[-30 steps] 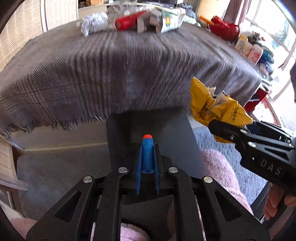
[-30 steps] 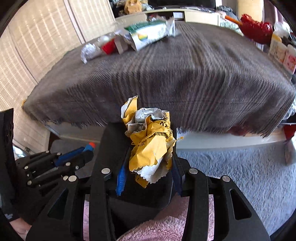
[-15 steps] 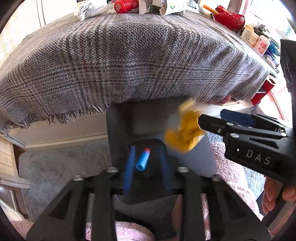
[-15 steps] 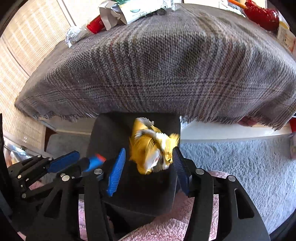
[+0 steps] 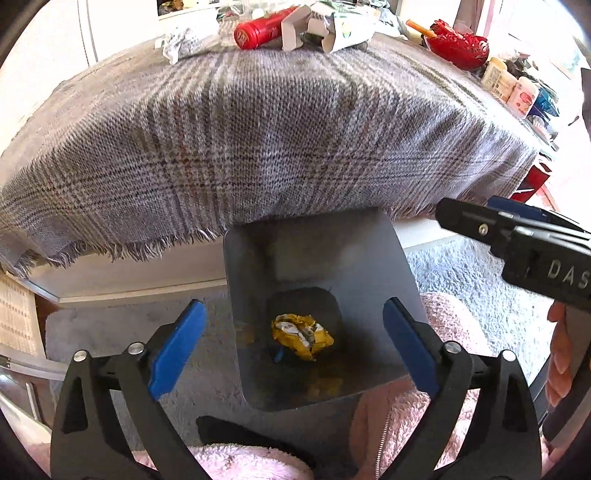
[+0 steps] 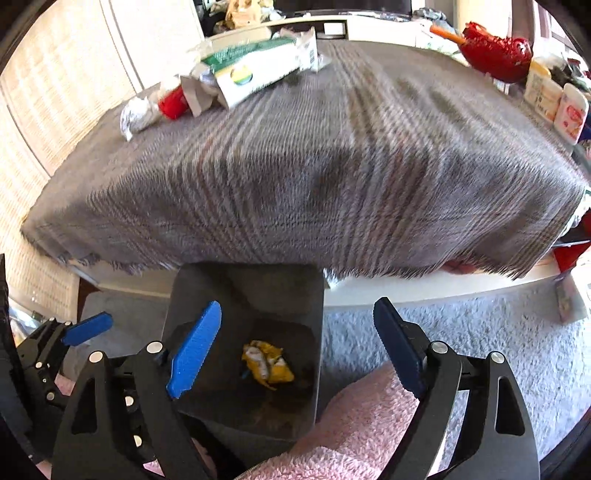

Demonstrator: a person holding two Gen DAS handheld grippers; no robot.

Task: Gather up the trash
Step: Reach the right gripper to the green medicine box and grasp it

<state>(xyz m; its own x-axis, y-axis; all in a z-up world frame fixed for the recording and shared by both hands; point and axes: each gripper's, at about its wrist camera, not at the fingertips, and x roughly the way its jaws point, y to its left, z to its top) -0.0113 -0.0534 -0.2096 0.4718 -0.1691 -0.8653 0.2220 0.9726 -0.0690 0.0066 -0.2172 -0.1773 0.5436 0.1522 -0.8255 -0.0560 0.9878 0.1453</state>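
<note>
- Left gripper (image 5: 293, 341) hangs with its 2 blue fingers (image 5: 177, 349) spread wide, nothing between them but open air.
- Right gripper (image 6: 301, 349) matches it, blue pads (image 6: 194, 350) far apart and empty; in the left wrist view its black body comes in from the right, above and just right of the bin.
- Directly below both, and between each pair of fingers, sits the dark grey bin (image 5: 395, 258), mouth open upward, on pale carpet (image 5: 472, 273).
- At the bottom of that bin lies the crumpled yellow wrapper (image 5: 301, 335), well under the fingertips and touching neither tool; a small blue bit peeks out at its left edge.
- Pink fluffy fabric (image 6: 369, 413) fills the near edge, under the right gripper's right finger.
- Beyond the bin's far rim hangs the fringed hem of a grey plaid cloth (image 5: 258, 129) covering a table.
- Far ahead on that cloth, trash remains: a red bottle (image 5: 260, 33), crumpled foil (image 6: 136, 114) to its left, and a green and white carton (image 6: 255, 70) to its right.
- Farther right, at the table's edge, a red bowl (image 6: 496, 55) and 2 small white containers (image 6: 557, 103).
</note>
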